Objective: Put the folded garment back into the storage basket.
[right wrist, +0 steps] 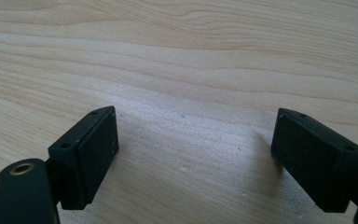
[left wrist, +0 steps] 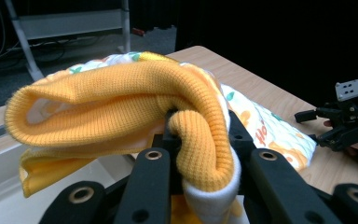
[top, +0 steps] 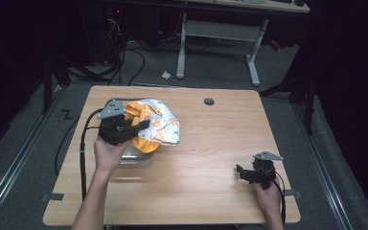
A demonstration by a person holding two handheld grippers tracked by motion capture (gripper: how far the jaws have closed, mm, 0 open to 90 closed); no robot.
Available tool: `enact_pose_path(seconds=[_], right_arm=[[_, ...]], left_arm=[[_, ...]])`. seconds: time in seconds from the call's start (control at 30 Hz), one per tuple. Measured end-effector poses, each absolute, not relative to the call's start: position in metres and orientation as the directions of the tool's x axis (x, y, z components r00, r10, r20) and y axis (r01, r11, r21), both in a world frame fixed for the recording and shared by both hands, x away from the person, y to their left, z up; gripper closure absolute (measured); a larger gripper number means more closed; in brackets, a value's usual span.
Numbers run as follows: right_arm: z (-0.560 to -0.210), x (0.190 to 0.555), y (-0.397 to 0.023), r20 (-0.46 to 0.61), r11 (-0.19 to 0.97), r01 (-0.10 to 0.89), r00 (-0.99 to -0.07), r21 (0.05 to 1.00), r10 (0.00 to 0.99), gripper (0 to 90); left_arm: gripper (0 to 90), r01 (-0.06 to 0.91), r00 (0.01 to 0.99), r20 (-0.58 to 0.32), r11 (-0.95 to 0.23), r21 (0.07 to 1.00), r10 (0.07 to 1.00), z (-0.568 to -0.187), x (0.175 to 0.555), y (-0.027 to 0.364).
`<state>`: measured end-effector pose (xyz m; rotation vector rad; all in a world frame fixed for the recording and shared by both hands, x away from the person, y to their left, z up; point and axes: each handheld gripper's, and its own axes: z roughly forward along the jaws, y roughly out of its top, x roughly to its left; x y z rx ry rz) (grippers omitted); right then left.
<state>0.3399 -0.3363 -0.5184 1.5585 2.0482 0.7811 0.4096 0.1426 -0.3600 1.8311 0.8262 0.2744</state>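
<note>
The left gripper (left wrist: 200, 154) was clamped on the orange knit cuff (left wrist: 200, 144); the garment (top: 158, 122) could slip free. The right gripper (right wrist: 193, 154) stood apart.

The garment (left wrist: 121, 88) is seen as ribbed orange knit cloth with printed white fabric, the counter (right wrist: 191, 60) as smooth matt pale wood.

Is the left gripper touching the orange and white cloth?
Touching. In the left gripper view, the left gripper has its jaws shut on a fold of the cloth.
</note>
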Motion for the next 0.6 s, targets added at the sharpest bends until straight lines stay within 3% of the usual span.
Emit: enact_pose_path(seconds=[0.6], right_arm=[[-0.518, 0.34, -0.336, -0.013, 0.202, 0.711, -0.261, 0.673, 0.965, 14.7]], left_arm=[[76.0, 0.471, 0.689, -0.234, -0.179, 0.864, 0.685, -0.378, 0.421, 0.168]])
